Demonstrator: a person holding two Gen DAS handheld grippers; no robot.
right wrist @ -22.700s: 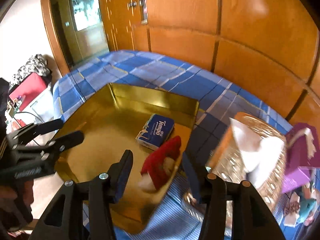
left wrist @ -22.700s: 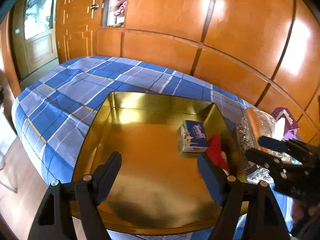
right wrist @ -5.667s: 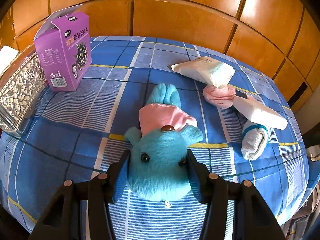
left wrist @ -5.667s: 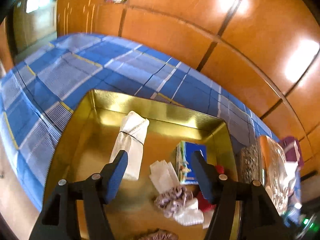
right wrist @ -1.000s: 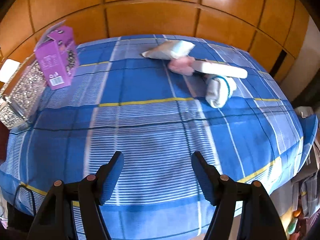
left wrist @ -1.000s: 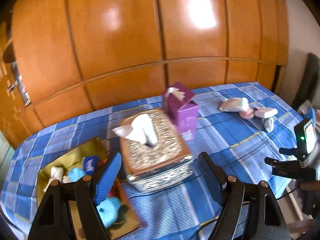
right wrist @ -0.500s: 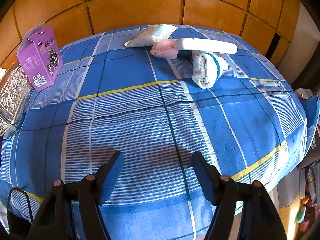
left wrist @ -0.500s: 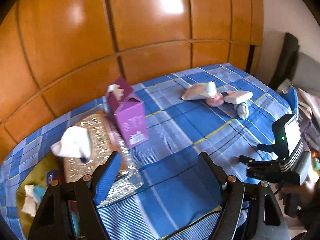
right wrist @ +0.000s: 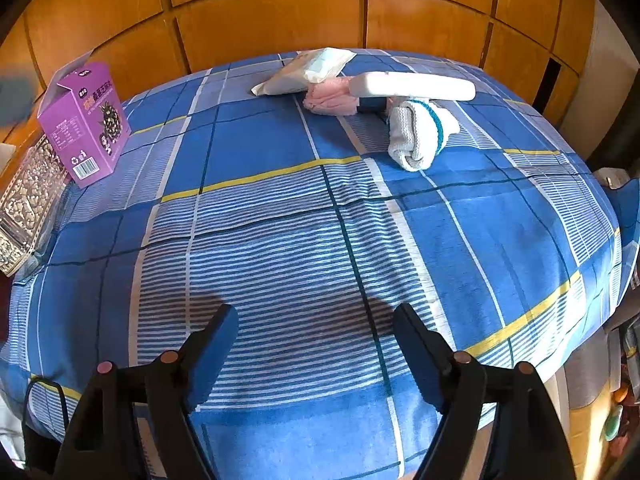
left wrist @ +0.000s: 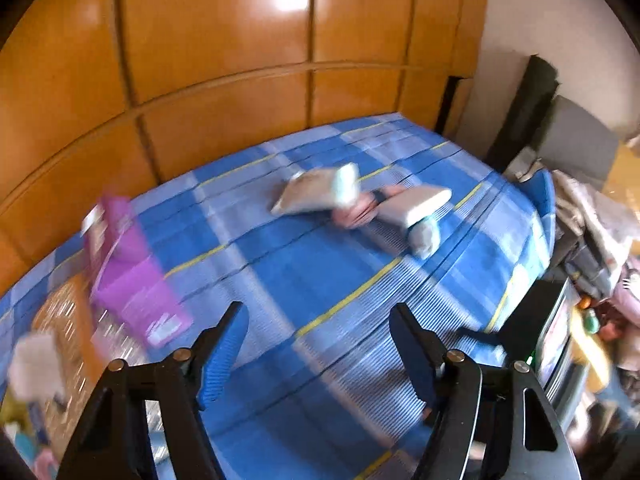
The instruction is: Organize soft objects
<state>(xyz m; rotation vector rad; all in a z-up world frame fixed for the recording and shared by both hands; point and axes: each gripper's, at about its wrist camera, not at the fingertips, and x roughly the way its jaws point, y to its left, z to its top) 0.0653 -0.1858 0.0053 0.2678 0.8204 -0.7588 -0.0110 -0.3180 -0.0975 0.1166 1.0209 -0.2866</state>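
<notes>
Ahead of me, 4 soft things cluster at the tabletop's [right wrist: 304,216] far edge: a packet [right wrist: 308,70], a folded cloth [right wrist: 332,100] touching it, a long pack [right wrist: 412,86] over a rolled sock [right wrist: 416,138]. Far left, a carton [right wrist: 86,120] stands beside the tissue box [right wrist: 28,196].

A purple cardboard box [right wrist: 86,120] with printed fruit and a barcode stands upright on the blue plaid cloth [right wrist: 320,240], far left of the right gripper. Just beside it, at the left edge, sits an ornate silver tissue box [right wrist: 28,200]. Glossy orange wooden wall panels [right wrist: 272,20] rise behind the cloth-covered surface.
</notes>
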